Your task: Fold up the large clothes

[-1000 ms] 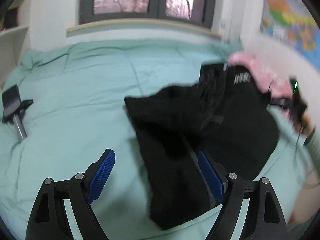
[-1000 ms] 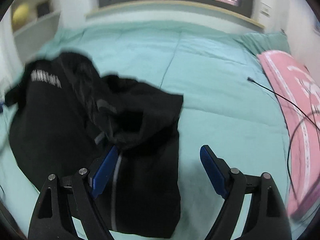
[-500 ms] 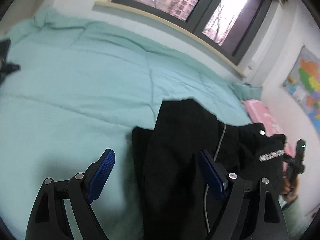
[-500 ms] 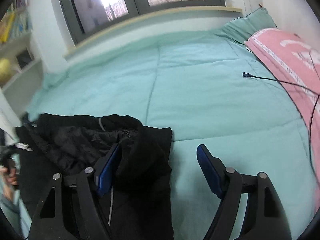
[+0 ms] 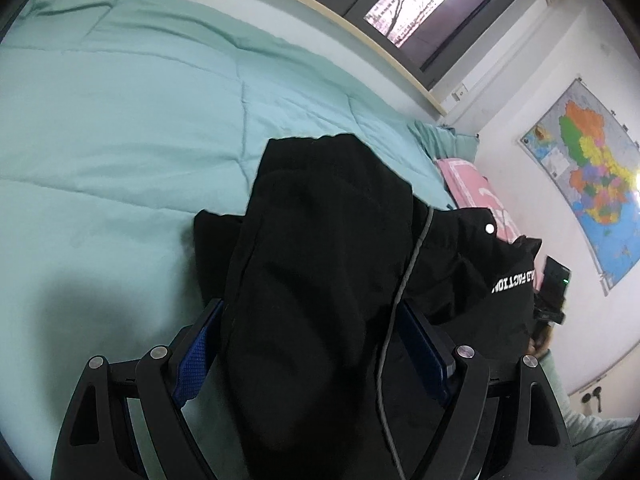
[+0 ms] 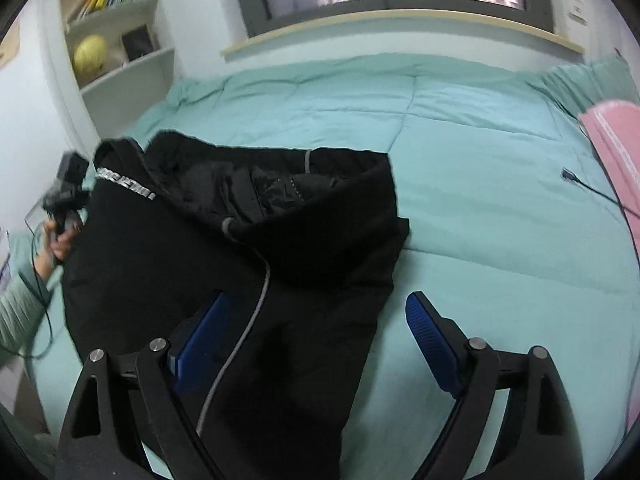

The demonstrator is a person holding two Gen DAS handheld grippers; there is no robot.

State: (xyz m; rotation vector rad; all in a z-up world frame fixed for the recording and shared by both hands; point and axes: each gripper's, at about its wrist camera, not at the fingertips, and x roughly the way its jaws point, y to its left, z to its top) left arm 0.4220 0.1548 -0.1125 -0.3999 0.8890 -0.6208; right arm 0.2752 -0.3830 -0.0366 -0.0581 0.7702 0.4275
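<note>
The black jacket lies crumpled on the teal bed, its near hem cut off by both frames. In the left wrist view its bulk fills the wide gap of the left gripper, hiding whether the pads press it. The right gripper is opening, with fabric between its fingers. Only the right view shows the bookshelf; only the left shows the wall map.

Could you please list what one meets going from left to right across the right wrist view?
White shelf with yellow ball → black jacket with grey zipper → bare teal quilted bedspread → thin black cable → pink blanket.
</note>
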